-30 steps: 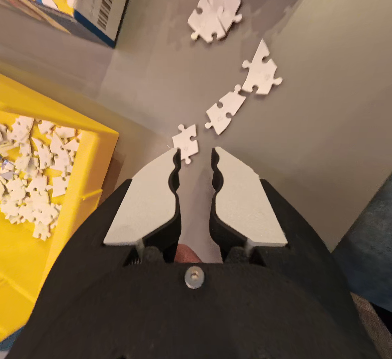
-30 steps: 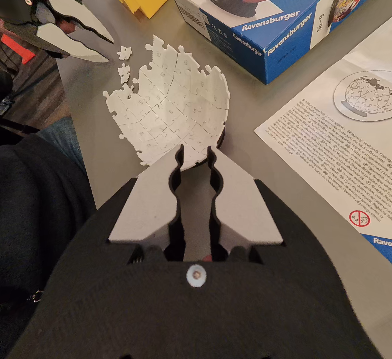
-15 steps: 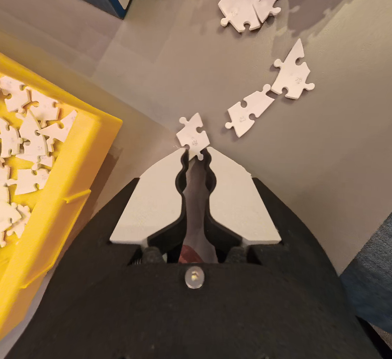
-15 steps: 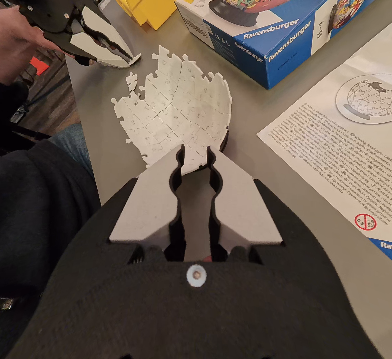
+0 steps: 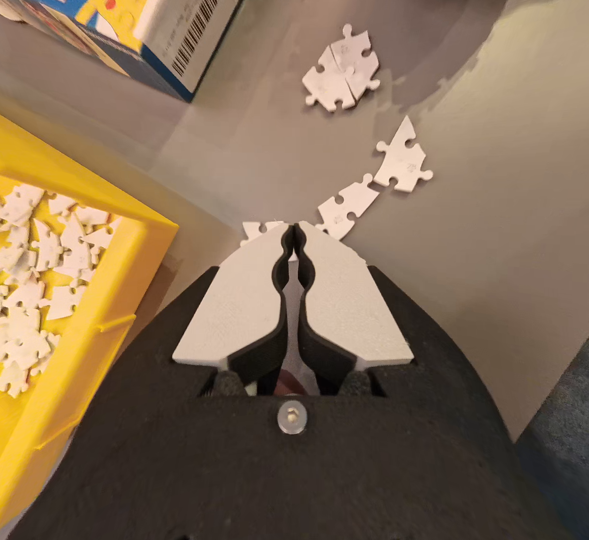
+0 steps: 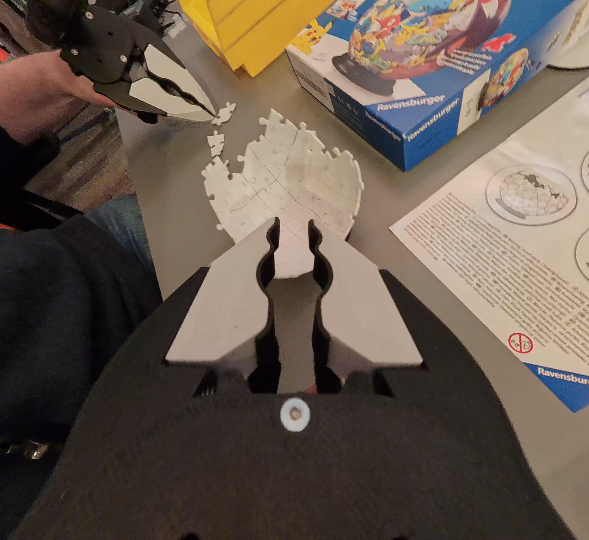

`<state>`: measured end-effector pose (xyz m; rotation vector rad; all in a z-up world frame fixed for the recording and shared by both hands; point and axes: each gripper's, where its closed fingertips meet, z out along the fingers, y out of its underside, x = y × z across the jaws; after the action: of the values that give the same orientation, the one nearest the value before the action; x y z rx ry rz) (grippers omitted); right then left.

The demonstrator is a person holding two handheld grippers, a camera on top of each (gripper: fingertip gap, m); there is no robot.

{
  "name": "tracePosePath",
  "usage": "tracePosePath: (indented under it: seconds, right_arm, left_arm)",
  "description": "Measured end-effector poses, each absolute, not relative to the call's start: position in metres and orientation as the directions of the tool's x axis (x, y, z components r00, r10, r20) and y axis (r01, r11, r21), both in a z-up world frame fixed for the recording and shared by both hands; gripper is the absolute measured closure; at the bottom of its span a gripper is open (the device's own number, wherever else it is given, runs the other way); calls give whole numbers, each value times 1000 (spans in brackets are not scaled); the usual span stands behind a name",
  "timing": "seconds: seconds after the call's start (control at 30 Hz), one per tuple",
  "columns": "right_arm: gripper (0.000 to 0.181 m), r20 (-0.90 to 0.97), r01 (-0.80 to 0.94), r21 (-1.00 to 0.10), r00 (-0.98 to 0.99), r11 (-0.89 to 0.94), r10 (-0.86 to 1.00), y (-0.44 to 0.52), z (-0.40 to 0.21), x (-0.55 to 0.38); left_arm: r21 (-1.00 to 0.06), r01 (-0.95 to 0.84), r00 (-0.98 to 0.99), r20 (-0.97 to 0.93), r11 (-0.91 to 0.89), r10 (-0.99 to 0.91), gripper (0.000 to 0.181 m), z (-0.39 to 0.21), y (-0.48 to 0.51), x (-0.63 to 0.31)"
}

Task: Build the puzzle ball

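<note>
Two claws here: the left claw (image 5: 293,228) is pinched tight on one white puzzle piece (image 6: 224,113) near the desk's (image 5: 478,253) left edge, while the right claw (image 6: 293,224) hangs open and empty over the half-built puzzle ball (image 6: 287,186) mid-desk. Yellow bin (image 5: 105,317) of loose pieces (image 5: 41,269) beside the left claw, blue box (image 6: 414,78) farther back.

Your left gripper (image 5: 294,231): matte black, rough-textured body, broad and rounded; two pale grey wedge fingers (image 5: 242,295) with black wavy inner edges; one silver screw (image 5: 292,418) set centrally at the base. Your right gripper (image 6: 294,226): same black shell, same grey fingers (image 6: 229,307), one pale round screw (image 6: 294,414). From outside, your left gripper shows small silver screws on its side. You wear a dark sleeve (image 6: 63,301) and blue jeans (image 6: 121,215).
</note>
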<state>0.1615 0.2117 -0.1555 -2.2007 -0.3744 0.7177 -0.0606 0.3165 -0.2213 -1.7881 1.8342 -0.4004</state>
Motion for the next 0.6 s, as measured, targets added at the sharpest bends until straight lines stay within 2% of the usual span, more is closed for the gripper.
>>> tracePosePath:
  seconds: [0.1,0.13,0.2,0.33,0.5,0.6]
  right_arm:
    - [165,-357,55,-769,790,-637,498,211,-145,154]
    - [165,-356,58,-771,787,-634,505,211,-142,152]
    - [165,-354,64,-772,783,-633,512,210,-141,149]
    - [165,-371,45,-773,778,-633,507,210,-141,148]
    - [165,-375,35,-776,777,-630,506,211,-140,148]
    - [166,-377,32,-778,775,-627,507,212,-140,149]
  left_arm:
    - [-557,-827,72,-243,78,-967,181,-215,330,-63]
    - [-571,-819,100,-238,55,-966,177,-212,335,-64]
    - [-553,-833,135,-188,-9,-973,155,-215,341,-69]
    - [-501,-861,162,-111,-86,-981,143,-232,339,-73]
    - [-530,-836,206,-57,-145,-977,151,-234,337,-66]
    - [-552,-820,209,-44,-150,-977,162,-234,336,-63]
